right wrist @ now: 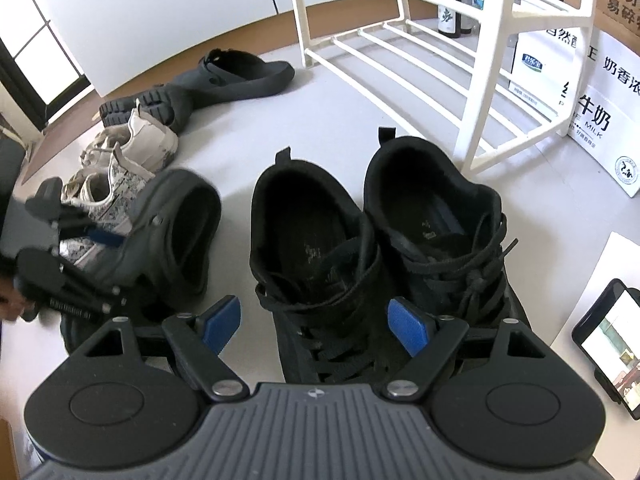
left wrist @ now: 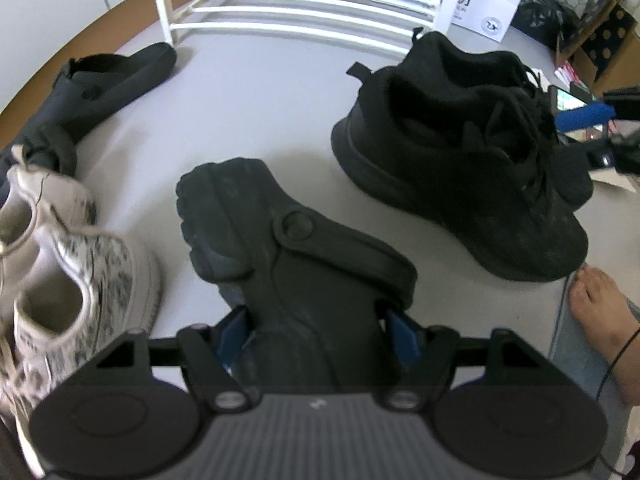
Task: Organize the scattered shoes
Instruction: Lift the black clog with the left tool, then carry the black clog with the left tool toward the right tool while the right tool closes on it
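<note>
- Two grippers are at work over a pale floor (left wrist: 260, 92) strewn with shoes, with a white shoe rack (right wrist: 400, 52) standing just behind them.
- The left gripper (left wrist: 316, 330) is clenched on a black clog (left wrist: 288, 248), its blue pads pressing either side of the toe end while the heel points away toward the rack; judging by the grip, this keeps the clog steady for carrying.
- From the right wrist view the same clog (right wrist: 176, 232) is tipped on its side, its opening facing the sneakers.
- The right gripper (right wrist: 316, 326) is released, jaws spread wide just above the laces of the nearer black sneaker (right wrist: 316, 248); it touches nothing that I can tell, and seems lined up to take that shoe next.
- The second black sneaker (right wrist: 436, 220) sits touching the first, heels toward the rack, already a tidy pair close to the rack's front leg.
- A matching black clog (right wrist: 240, 74) lies far off by the rack's other end, so the held clog probably belongs beside it.
- Two patterned white sneakers (left wrist: 80, 276) rest together to the left, near a dark shoe lying sole-up (right wrist: 148, 106).
- The rack's bars hold no shoes where visible, so the sorting looks barely begun.
- A phone (right wrist: 608, 344) and a bare foot (left wrist: 600, 304) sit at the right edge.
</note>
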`<state>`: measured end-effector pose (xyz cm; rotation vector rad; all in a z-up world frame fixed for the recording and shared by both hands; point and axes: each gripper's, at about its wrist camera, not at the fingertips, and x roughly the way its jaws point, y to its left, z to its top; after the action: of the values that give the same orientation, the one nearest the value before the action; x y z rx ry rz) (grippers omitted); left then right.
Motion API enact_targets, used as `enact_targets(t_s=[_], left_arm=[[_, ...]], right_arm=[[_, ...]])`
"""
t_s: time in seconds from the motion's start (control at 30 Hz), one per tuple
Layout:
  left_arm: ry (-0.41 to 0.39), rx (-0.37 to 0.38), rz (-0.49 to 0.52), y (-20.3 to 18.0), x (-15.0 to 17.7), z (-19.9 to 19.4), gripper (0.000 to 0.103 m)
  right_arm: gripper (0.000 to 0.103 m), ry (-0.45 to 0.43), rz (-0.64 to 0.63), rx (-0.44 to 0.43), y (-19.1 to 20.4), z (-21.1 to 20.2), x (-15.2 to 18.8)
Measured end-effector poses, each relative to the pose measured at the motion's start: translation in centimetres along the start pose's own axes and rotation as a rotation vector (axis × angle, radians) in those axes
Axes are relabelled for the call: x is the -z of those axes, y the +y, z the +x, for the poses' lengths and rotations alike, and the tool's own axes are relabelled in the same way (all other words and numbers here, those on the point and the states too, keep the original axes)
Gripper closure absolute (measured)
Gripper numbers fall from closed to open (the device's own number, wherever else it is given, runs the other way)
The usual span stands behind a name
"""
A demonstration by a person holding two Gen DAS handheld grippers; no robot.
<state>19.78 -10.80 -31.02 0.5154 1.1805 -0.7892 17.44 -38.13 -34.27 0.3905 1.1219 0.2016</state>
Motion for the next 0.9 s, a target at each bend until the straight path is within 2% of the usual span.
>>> enact_targets(t_s=[0.23, 0.3, 0.47, 0.6, 0.63, 0.8, 0.9], left_arm=[[-0.017, 0.001, -0.09, -0.6, 1.3, -0.7, 0.027], [-0.032, -0.022, -0.113, -1.1, 1.6, -0.8, 0.027], [-0.04, -0.049, -0.121, -1.8, 1.5, -0.8, 0.026], [-0.13, 0.05, -0.293, -1.3, 1.8, -1.6, 0.022], [-0.134, 0.054, -0.306, -1.2, 1.8, -1.7, 0.022], [-0.181, -0.004, -0.271, -1.4, 1.9, -3.6, 0.022], [-0.215, 0.007, -0.335, -0.1, 2.2, -5.4, 0.022]], right_arm=[[0.018, -0.018, 0.008, -0.018, 0.8, 0.2, -0.4], [0.018, -0.021, 0.009, -0.023, 0.9, 0.2, -0.5], [0.018, -0.029, 0.028, -0.022, 0.8, 0.0, -0.5], [0.018, -0.014, 0.022, -0.016, 0.5, 0.1, -0.2], [0.018, -0.01, 0.025, -0.012, 0.5, 0.1, 0.0], [0.018, -0.007, 0.027, -0.013, 0.7, 0.3, 0.2], [0.018, -0.022, 0.023, -0.033, 1.3, 0.0, 0.0]])
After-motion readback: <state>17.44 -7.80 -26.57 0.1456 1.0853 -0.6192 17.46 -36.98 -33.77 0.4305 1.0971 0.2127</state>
